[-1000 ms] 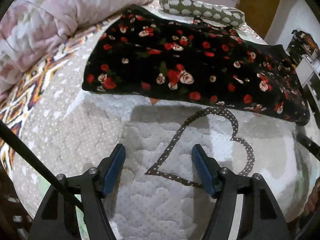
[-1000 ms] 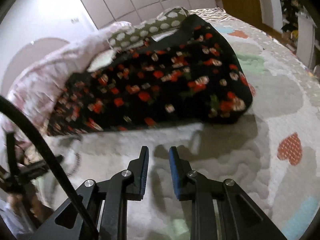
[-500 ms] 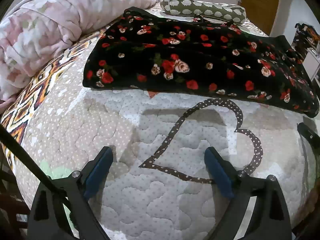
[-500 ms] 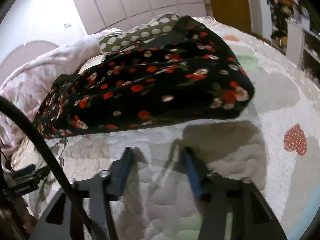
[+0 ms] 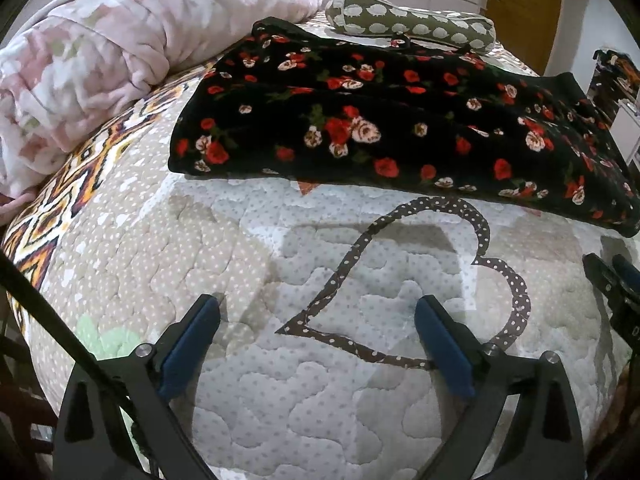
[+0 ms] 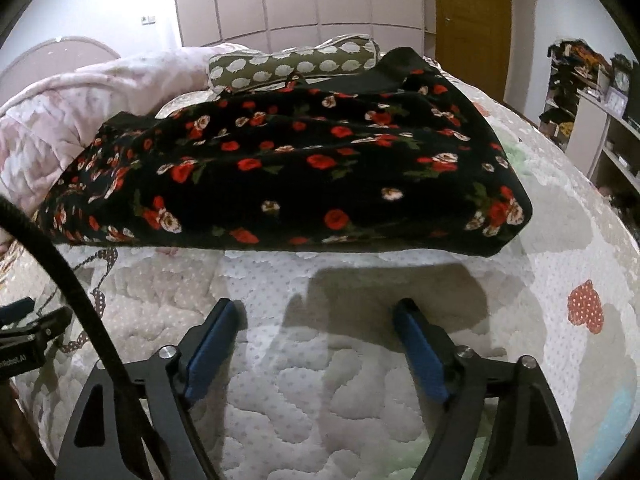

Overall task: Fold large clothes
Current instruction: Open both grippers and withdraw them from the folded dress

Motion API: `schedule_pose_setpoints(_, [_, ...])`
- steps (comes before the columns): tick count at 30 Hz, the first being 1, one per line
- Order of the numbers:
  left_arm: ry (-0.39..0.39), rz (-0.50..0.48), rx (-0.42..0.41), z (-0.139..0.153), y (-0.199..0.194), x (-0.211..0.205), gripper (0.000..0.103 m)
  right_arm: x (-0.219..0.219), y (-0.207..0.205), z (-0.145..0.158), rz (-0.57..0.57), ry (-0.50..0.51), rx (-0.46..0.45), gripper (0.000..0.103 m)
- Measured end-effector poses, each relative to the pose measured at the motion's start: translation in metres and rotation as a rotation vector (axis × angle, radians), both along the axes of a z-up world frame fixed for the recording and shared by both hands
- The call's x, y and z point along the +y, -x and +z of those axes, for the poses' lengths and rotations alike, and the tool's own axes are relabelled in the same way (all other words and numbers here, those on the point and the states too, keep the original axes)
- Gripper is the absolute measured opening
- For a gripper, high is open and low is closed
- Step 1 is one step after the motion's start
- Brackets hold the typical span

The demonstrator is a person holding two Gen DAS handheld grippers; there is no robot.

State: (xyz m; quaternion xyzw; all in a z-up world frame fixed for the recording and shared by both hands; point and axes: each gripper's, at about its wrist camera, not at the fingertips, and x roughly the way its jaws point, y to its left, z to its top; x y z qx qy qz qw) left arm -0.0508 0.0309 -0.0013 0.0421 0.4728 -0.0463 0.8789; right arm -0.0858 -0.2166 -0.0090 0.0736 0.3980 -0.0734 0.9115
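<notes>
A black garment with red and white roses lies folded on the quilted bed, its near edge straight; it also shows in the right wrist view. My left gripper is open and empty, above the quilt short of the garment's near edge. My right gripper is open and empty, also short of the near edge. The right gripper's fingers show at the right edge of the left wrist view. The left gripper shows at the left edge of the right wrist view.
A pink blanket is heaped at the left. A green spotted cushion lies behind the garment. The quilt has a dotted heart outline. Shelves stand at the right, a door behind.
Both grippers have opened wide; the right was nearly shut a second ago. Both have drawn back from the garment toward the bed's near edge. The garment lies still.
</notes>
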Motion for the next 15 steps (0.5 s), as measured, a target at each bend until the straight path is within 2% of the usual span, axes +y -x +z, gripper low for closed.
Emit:
schedule_pose_setpoints(3, [0.001,0.003,0.009,-0.0002,-0.0006,-0.0006,0.100,0.0042,-0.0037,-0.0003,0.041,0.004,0.022,0.098])
schedule_pose_setpoints(7, [0.000,0.001,0.017,-0.0007,-0.0014,-0.0012,0.101,0.0094,-0.0066,-0.0022,0.048,0.035,0.056,0.100])
schedule_pose_setpoints(15, [0.007,-0.031,0.030,0.0028,-0.0005,-0.0017,0.101,0.0085,-0.0056,-0.0020,0.035,0.011,0.055,0.100])
